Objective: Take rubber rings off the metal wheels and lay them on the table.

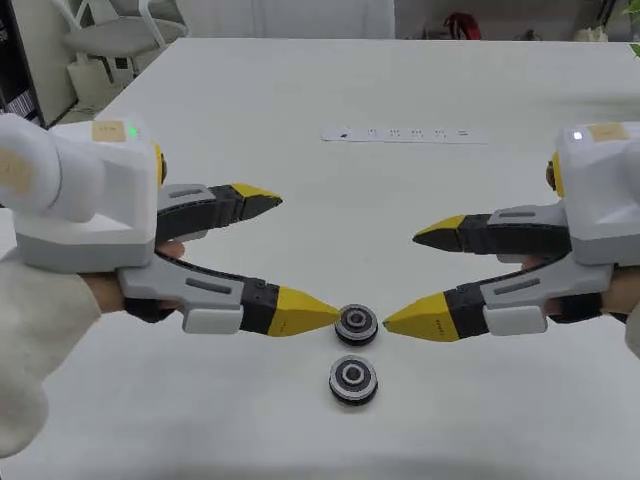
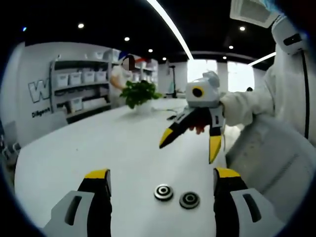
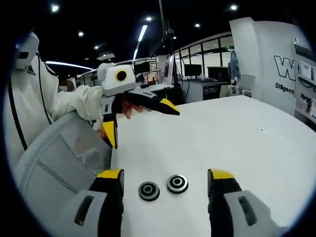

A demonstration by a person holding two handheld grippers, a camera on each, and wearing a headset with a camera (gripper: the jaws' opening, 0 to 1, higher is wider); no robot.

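Two small metal wheels, each with a dark rubber ring around it, lie on the white table (image 1: 300,110): one farther from me (image 1: 356,324) (image 2: 163,192) (image 3: 177,183), one nearer (image 1: 353,379) (image 2: 189,199) (image 3: 149,190). My left gripper (image 1: 308,258) (image 2: 162,174) (image 3: 143,127) is open, its lower yellow tip just left of the farther wheel. My right gripper (image 1: 400,280) (image 3: 166,174) (image 2: 188,150) is open too, its lower tip just right of that wheel. Neither holds anything. The two grippers face each other across the wheels.
A flat white strip with small marks (image 1: 405,134) lies farther back on the table. Chairs (image 1: 120,35) stand beyond the far left corner. A potted plant (image 2: 139,93) sits at the table's end, with shelves (image 2: 79,84) behind it.
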